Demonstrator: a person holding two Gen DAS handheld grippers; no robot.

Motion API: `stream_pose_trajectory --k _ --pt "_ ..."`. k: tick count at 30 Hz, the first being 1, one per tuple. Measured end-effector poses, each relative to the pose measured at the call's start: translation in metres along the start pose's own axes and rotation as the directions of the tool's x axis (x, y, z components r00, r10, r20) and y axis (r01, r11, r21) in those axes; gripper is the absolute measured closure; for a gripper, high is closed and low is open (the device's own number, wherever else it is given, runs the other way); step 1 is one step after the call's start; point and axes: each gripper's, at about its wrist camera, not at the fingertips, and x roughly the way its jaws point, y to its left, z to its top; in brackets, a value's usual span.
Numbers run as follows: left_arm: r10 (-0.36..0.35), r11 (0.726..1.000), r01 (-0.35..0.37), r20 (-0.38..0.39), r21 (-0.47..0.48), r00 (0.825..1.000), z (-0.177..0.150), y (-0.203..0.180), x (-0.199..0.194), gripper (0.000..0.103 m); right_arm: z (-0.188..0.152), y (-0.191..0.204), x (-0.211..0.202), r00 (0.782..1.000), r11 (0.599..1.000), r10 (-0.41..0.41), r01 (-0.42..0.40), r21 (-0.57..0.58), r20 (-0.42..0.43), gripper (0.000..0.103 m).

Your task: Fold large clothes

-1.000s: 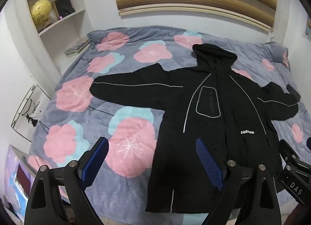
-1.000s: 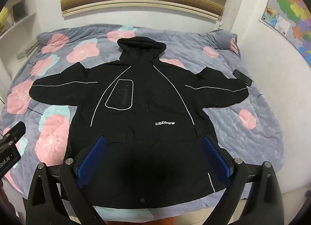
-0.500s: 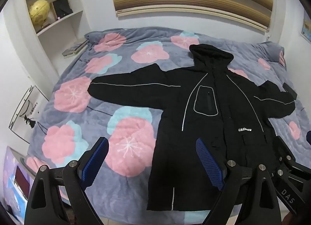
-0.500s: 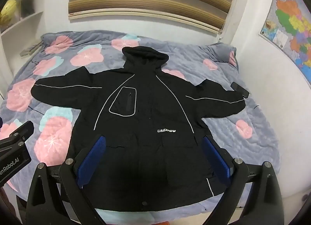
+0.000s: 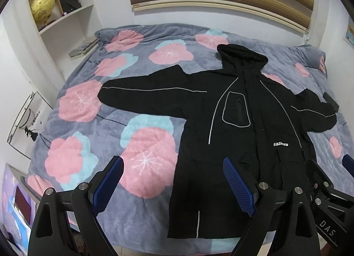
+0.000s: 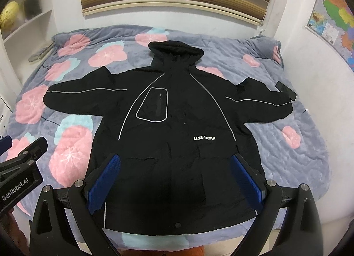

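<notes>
- Black hooded jacket with grey piping [image 6: 177, 127] spread flat, front up, on grey floral quilt [image 5: 88, 105].
- Left gripper [image 5: 174, 180] wide apart, empty.
- Right gripper [image 6: 176, 176] wide apart, empty.

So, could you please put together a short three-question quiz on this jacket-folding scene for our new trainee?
1. True or false: the black jacket lies spread flat on the floral bed cover with both sleeves stretched out to the sides.
2. Multiple choice: the left gripper and the right gripper are A) both open and holding nothing, B) both shut on the hem, C) one open, one shut on a sleeve.
3. Fill in: a small dark flat object lies by the cuff of the sleeve on the ____ side of the right wrist view.

Key: 1 true; 2 A; 3 right.
</notes>
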Motion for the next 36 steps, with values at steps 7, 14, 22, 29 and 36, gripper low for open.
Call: stream_pose_trajectory --k 7,14,22,29,36 --pt "0.002 1.000 -0.002 -0.006 -0.004 1.000 0.002 -0.001 0.004 0.011 0.002 0.007 0.004 1.000 1.000 0.010 -0.010 -0.016 -0.009 0.004" --pt "-0.001 1.000 0.001 -0.007 0.000 1.000 0.003 0.000 0.007 0.011 0.003 0.009 0.007 1.000 1.000 0.012 -0.013 -0.014 -0.021 0.004" --pt "-0.012 1.000 0.012 -0.010 0.004 1.000 0.013 -0.005 0.014 0.011 0.008 0.011 0.012 1.000 0.999 0.004 -0.004 -0.040 -0.014 0.004" --pt "-0.020 1.000 0.021 -0.018 0.007 1.000 0.018 -0.009 0.022 0.011 0.015 0.019 0.016 1.000 0.998 0.012 -0.013 -0.059 -0.012 0.004" --pt "-0.029 1.000 0.029 -0.022 -0.009 0.999 0.025 -0.004 0.027 0.011 0.025 0.019 0.023 0.995 0.995 0.098 -0.099 -0.026 -0.033 0.004"
